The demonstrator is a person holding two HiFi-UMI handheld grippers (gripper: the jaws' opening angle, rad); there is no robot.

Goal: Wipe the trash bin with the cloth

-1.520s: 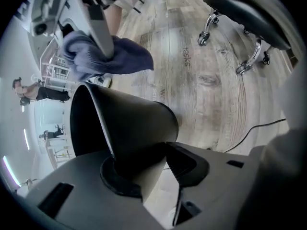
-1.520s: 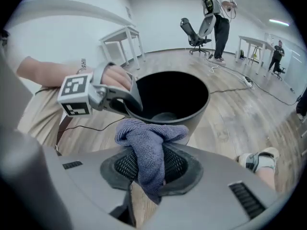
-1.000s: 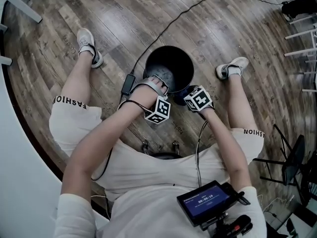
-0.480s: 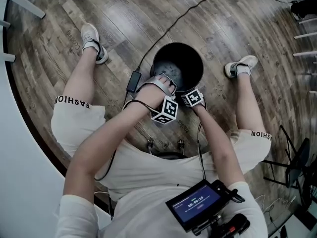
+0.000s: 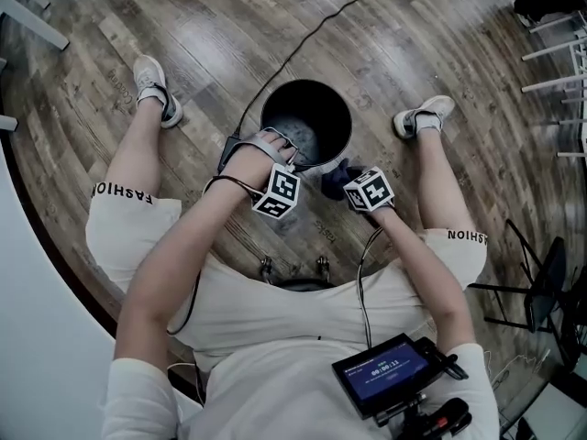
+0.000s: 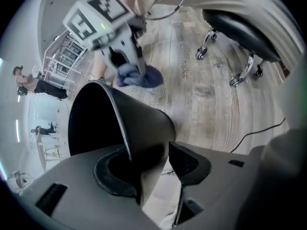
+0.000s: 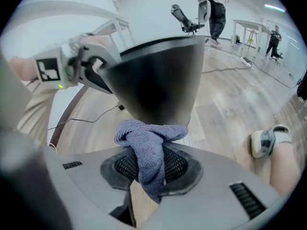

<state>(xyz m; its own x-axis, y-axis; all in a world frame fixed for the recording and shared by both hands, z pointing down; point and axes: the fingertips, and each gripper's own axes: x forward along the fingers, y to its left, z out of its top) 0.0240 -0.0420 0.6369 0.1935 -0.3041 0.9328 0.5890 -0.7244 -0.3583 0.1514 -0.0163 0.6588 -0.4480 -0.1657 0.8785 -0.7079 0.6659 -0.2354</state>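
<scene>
- Across the whole head view runs a wood-plank floor point(image 5: 211, 35), grey-brown and streaky. No bench carries the work; it all happens at floor level.
- Round the edges sit a pale curved surface point(image 5: 27, 291) at lower left, white furniture legs point(image 5: 550, 53) at upper right, and a black cable point(image 5: 321, 30) trailing from the top middle toward the centre. The gripper views show a bright open hall with people standing far off.
- The person sits on a black wheeled stool point(image 6: 240, 28), knees apart, with one shoe on each side.
- The black trash bin point(image 5: 308, 83) stands on the floor at upper middle, between the shoes, with its mouth facing the camera.
- The left tongs point(image 6: 153, 162) are at the bin's near-left rim, one jaw inside the wall and one outside. The jaws have just been opening. The outer pad looks clear of the wall, so they straddle it without pinching.
- The right tongs point(image 7: 151, 164), just below and right of the bin, are clamped tight on the cloth.
- The blue-grey cloth point(image 7: 151, 138) is bunched at the bin's outer wall; whether it touches cannot be told.
- The step in hand appears to be wiping the outside wall. The next move likely calls for pressing the cloth flat and sweeping it round. The left tongs would need to take a fresh hold on the rim, since a light bin could skid.
</scene>
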